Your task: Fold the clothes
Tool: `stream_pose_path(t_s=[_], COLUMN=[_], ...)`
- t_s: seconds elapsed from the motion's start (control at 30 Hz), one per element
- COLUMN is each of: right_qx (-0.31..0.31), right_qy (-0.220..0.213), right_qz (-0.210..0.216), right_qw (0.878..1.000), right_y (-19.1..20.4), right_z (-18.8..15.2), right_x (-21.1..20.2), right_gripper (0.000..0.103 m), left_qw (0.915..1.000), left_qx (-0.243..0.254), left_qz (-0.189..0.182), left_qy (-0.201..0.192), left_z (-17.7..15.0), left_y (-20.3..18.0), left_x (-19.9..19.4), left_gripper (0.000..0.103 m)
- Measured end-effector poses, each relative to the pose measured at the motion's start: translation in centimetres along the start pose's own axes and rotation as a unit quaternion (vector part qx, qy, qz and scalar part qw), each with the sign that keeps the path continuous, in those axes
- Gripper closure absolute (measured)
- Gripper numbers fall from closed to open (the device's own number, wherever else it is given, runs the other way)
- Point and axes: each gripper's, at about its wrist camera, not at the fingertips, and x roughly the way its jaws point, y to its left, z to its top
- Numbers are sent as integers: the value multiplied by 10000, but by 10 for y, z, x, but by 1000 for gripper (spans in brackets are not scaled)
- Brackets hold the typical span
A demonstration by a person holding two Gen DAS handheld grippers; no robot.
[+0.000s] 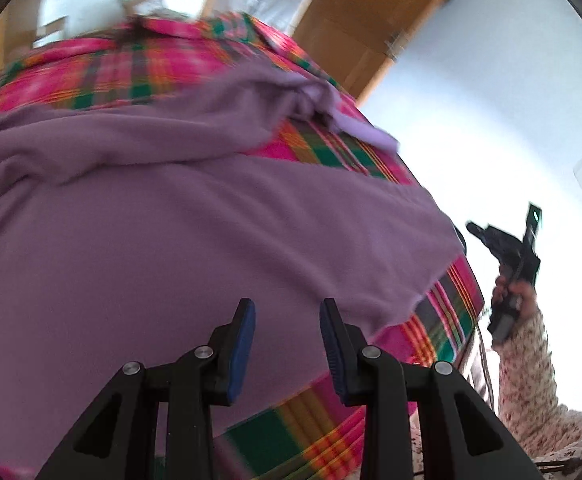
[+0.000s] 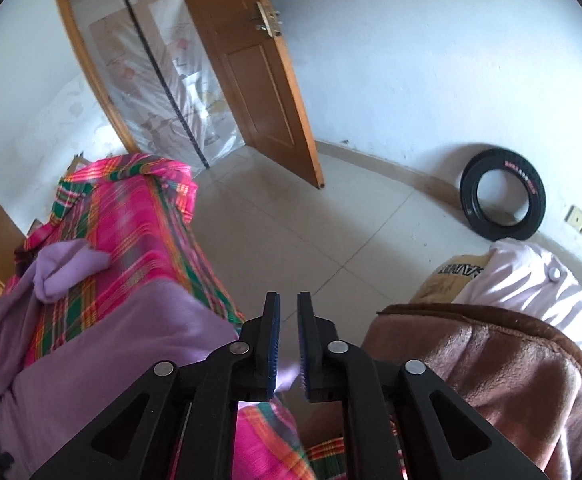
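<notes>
1. The left tongs (image 1: 287, 312) are open, their blue pads apart and holding nothing, poised just over the purple garment (image 1: 195, 232).
2. The right tongs (image 2: 288, 308) stand with a narrow gap between the pads, nothing gripped, pointing out over the tiled floor (image 2: 311, 232).
3. The purple garment lies spread, partly rumpled, across a pink, green and orange plaid cloth (image 2: 131, 224) that covers the table.
4. Room: white walls, an open wooden door (image 2: 259, 80), a plastic-curtained doorway (image 2: 163, 76), a black tyre (image 2: 503, 196) leaning on the wall, and a brown blanket (image 2: 503, 368) beside a white pillow (image 2: 539, 284).
5. In the left view, a hand (image 1: 511, 292) in a speckled sleeve (image 1: 527, 364) holds the right tool raised beside the table's edge.
</notes>
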Motion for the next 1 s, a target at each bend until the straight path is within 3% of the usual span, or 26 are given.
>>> stream_pose_path(t_s=[0.07, 0.17, 0.43, 0.7, 0.83, 1.0], right_qx=[-141, -516, -1834, -2676, -2751, -2738], right_qy=[-38, 49, 536, 593, 563, 490], right_qz=[142, 682, 1723, 1773, 1698, 1752], right_qw=[9998, 9963, 9663, 9452, 9446, 9444], right_y=[16, 51, 140, 171, 165, 166], right_z=[-6, -22, -87, -131, -143, -146], right_x=[-9, -19, -30, -47, -57, -69], right_gripper=[83, 83, 82, 82, 82, 82], left_qw=[9995, 9969, 9846, 9751, 9685, 9524], left_qx=[-215, -567, -1376, -1866, -2086, -2574], left_qz=[149, 396, 919, 915, 1024, 1208], left_qy=[-169, -366, -563, -771, -892, -1098], left_z=[-4, -16, -53, -85, -98, -118], left_y=[18, 47, 107, 139, 152, 176], left_x=[-15, -36, -72, -93, -107, -130], left_gripper=[69, 69, 69, 69, 69, 69])
